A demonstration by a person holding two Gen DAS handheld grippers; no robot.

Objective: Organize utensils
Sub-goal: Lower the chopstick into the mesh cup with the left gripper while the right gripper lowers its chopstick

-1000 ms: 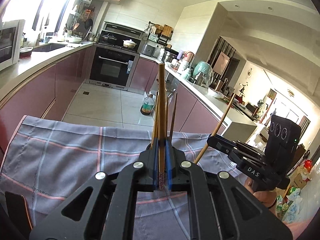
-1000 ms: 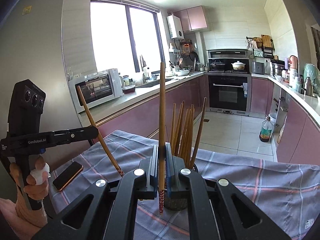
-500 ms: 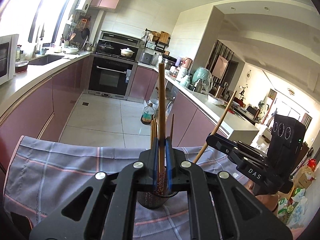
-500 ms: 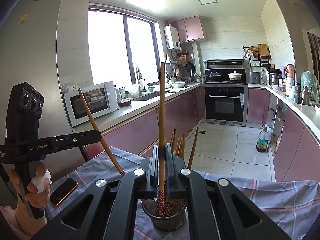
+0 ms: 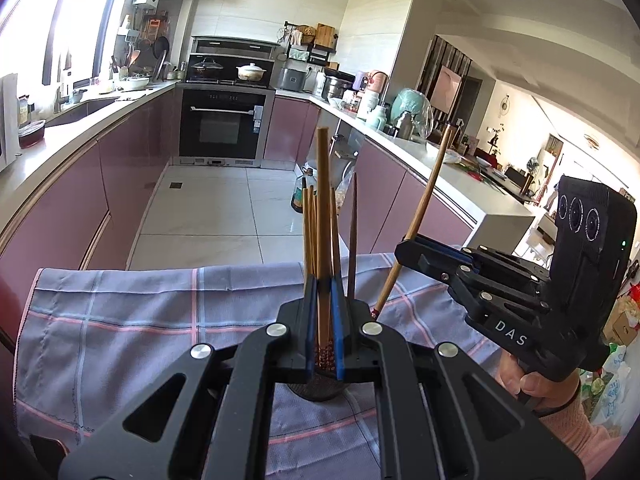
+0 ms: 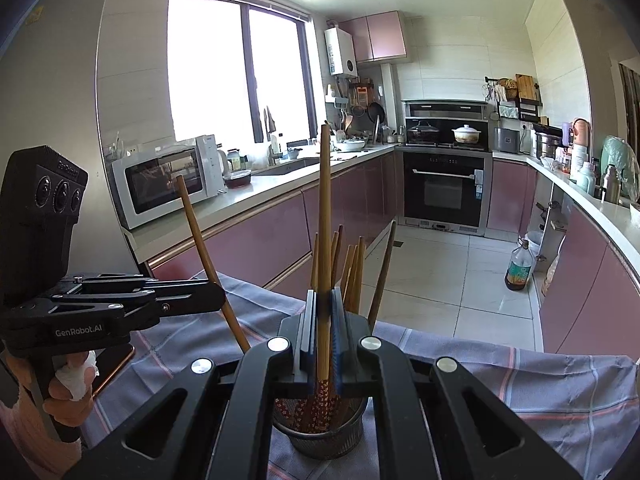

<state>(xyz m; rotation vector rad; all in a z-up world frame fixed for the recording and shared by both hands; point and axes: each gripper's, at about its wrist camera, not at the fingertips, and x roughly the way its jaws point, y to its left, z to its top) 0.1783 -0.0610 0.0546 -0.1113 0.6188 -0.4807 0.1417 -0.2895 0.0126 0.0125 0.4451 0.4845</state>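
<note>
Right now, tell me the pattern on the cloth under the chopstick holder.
Grey-blue cloth with a pink and white plaid grid, clearest in the left wrist view.

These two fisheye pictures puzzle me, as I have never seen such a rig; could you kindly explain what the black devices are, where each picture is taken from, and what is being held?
There is no robot here. A person holds a black hand-held clamp with two fingers in each hand, and each clamp carries a camera that looks forward along its fingers.

The left wrist view looks out over the left gripper, shut on one chopstick. To its right is the right gripper, gripping its own chopstick.

The right wrist view shows the reverse: the left gripper appears on the left.

Below both, a mesh chopstick holder with more chopsticks stands on a checked cloth. A phone lies there too. Behind is a kitchen.
</note>
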